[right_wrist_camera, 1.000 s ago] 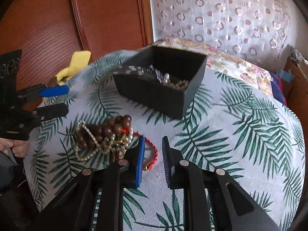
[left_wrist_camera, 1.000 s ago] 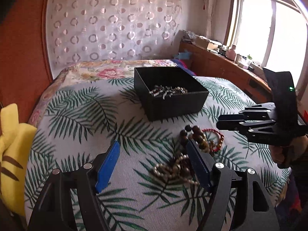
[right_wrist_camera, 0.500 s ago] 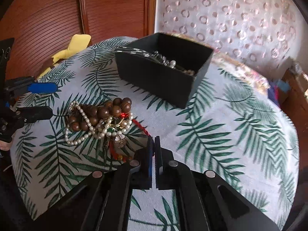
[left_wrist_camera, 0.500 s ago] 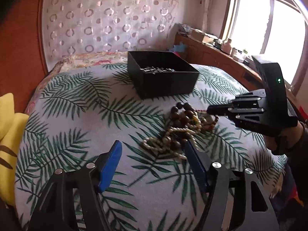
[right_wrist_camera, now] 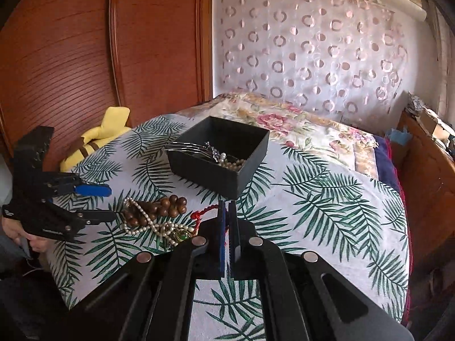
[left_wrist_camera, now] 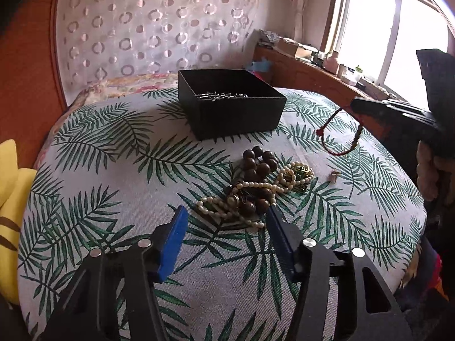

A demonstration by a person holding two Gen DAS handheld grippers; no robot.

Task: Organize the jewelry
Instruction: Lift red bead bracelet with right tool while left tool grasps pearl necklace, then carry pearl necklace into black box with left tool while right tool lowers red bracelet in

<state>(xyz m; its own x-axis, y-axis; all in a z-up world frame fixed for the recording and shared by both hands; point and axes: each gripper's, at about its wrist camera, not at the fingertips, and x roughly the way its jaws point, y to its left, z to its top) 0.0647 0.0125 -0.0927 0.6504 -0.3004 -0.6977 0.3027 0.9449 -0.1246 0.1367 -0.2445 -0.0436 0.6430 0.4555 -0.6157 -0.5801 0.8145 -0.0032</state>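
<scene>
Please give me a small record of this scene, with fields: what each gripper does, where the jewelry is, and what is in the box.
left gripper: open, low over the table, just before the pile
right gripper: shut on red cord bracelet, lifted clear of the cloth
pile: wooden beads and pearl strand, tangled on the leaf-print cloth
black box: open, already holds metal pieces and pearls
stray item: small piece right of the pile, too small to identify

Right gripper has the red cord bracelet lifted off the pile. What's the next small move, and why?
Probably carry the right gripper forward over the black box before opening. The red cord bracelet hangs from its shut fingers, clear of the bead pile; the box already holds jewelry. The left gripper is open by the pile.
</scene>
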